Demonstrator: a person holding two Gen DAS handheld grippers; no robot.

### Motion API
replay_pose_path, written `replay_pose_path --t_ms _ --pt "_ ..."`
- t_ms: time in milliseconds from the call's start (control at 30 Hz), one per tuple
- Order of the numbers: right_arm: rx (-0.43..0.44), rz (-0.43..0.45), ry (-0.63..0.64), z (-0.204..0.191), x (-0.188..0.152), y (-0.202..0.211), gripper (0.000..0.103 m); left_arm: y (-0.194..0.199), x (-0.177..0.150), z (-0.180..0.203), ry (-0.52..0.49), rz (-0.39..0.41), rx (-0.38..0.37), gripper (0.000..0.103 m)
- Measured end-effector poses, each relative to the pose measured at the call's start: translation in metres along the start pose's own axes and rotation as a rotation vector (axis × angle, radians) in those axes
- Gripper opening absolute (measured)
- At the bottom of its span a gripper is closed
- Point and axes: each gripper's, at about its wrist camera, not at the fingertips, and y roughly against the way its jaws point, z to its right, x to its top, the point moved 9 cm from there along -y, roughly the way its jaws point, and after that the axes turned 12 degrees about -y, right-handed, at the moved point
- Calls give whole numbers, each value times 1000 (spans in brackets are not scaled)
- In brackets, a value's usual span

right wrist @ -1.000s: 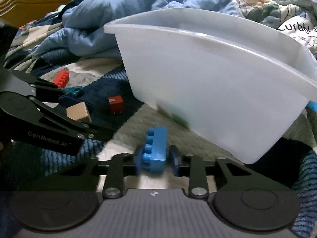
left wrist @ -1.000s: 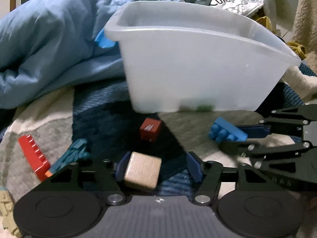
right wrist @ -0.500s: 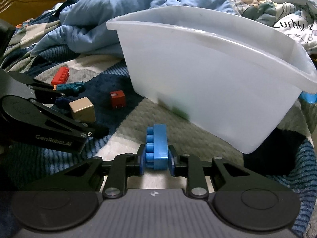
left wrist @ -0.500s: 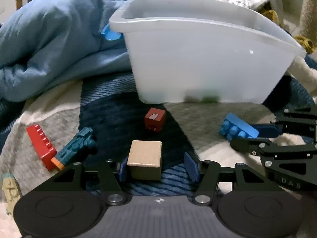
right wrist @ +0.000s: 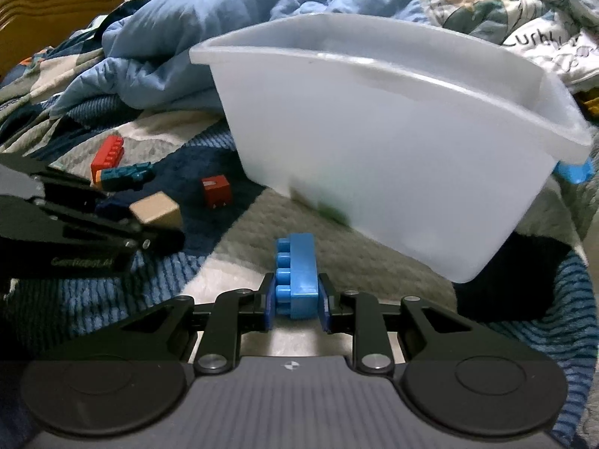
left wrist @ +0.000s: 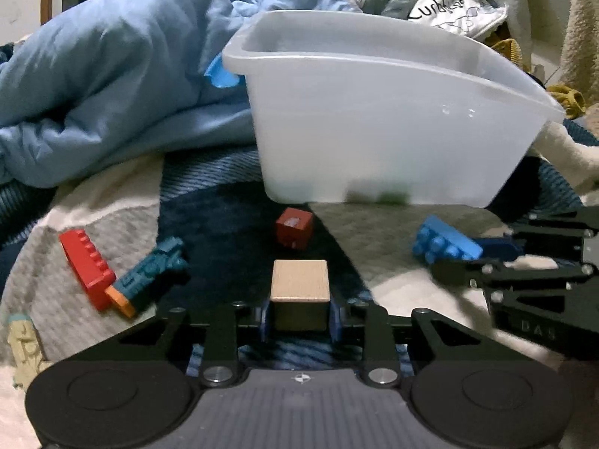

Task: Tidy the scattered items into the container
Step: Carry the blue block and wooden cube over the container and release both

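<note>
Both tools have closed since 1 second ago: the left tool [left wrist: 299, 318], then spread wide around the wooden cube [left wrist: 299, 299], is now clamped on its 2 side faces, and the right tool [right wrist: 296, 299] pinches the blue brick [right wrist: 295, 275], studs facing left.

Each block sits close over the patterned bed cover [left wrist: 374, 232]; whether either is lifted clear of it I cannot tell.

Beyond both tools stands the translucent white container [left wrist: 393, 142], tilted on the bedding, with something green, blurred through its wall, low inside. In the left wrist view the right tool and its brick [left wrist: 445, 245] appear at the right, near the container's base.

Left loose on the cover: a small red cube [left wrist: 294, 227] between the wooden cube and the container, a red brick [left wrist: 85, 267] far left with a teal-and-orange toy piece [left wrist: 149, 271] touching it, and a pale figure [left wrist: 24, 348] at the left edge.

A rumpled blue duvet [left wrist: 112, 86] is heaped behind, and a blue piece [left wrist: 221, 75] shows beside the container's left rim.
</note>
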Motion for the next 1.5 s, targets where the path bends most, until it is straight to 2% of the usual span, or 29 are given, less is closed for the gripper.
replay_pose_path --t_ms 133,300,533,800,967,1067,1300,1500 --pt "-5 39 -25 1 6 11 25 14 4 6 0 35 -4 32" --pt "-8 95 -31 1 18 34 25 44 27 15 -34 108 -1 32" --pt "-3 207 -47 4 51 81 25 102 85 13 -7 282 22 32" --pt "-8 322 -68 9 99 118 25 122 146 15 -7 384 25 32" --pt "-24 331 -67 23 119 114 25 105 169 14 -30 381 30 32" --pt "-38 328 -64 33 129 104 25 86 176 12 -42 354 35 32" --pt "-70 296 -67 54 138 69 25 39 178 1 -8 284 45 32" --pt "-87 233 -88 70 129 41 26 8 170 2 17 229 19 33"
